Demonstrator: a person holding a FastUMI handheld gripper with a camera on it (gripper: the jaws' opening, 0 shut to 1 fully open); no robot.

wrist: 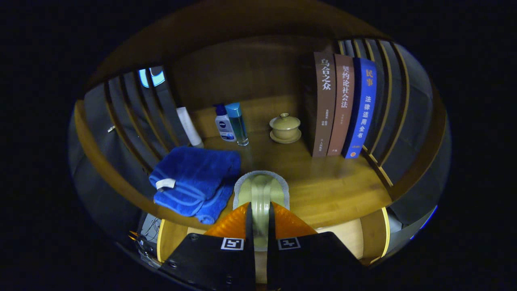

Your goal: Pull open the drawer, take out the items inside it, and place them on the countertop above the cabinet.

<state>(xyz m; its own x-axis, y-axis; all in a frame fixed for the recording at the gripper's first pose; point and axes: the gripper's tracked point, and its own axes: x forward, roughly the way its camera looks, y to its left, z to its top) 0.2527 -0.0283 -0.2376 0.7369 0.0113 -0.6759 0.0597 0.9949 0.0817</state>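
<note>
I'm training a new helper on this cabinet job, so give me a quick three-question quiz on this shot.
1. True or false: the gripper is shut on a pale green cup.
2. What lies beside the cup on the countertop, on the same side as the bottles?
A. a blue towel
B. a red sponge
C. a metal spoon
3. Fill in: three ____ stand upright next to the lidded teacup.

Key
1. True; both fingers press on the cup's handle.
2. A, the blue towel, in front of the two bottles.
3. books
</note>
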